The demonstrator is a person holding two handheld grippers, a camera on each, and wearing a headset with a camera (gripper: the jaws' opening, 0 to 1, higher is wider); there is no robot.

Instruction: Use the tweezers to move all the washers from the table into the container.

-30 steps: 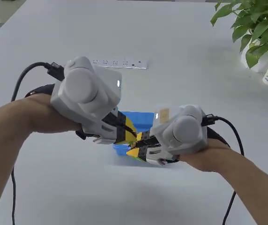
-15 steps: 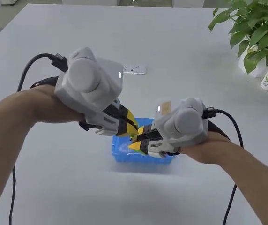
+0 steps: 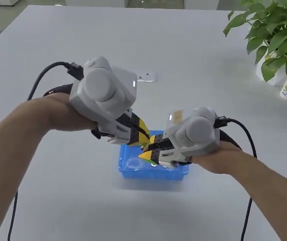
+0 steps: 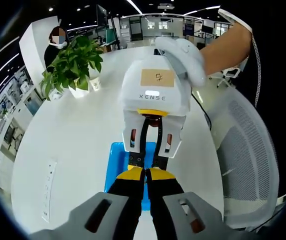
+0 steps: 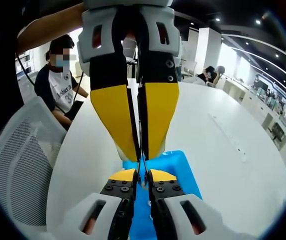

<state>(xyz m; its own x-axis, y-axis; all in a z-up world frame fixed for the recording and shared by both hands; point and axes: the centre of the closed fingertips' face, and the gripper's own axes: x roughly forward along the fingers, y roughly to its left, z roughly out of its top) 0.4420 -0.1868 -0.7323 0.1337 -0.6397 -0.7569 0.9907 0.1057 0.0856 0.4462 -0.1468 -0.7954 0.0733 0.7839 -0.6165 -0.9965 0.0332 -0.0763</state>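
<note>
Left gripper (image 3: pixel 142 136) and right gripper (image 3: pixel 144 154) sat pinched shut, tips nearly touching, over the blue plastic container (image 3: pixel 148 173). Couldn't tell what they held, and bumping tips could've flung it out.

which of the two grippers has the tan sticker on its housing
The right gripper: a tan sticker sits on its white housing. The left gripper has plain white housing with a small lit light.
</note>
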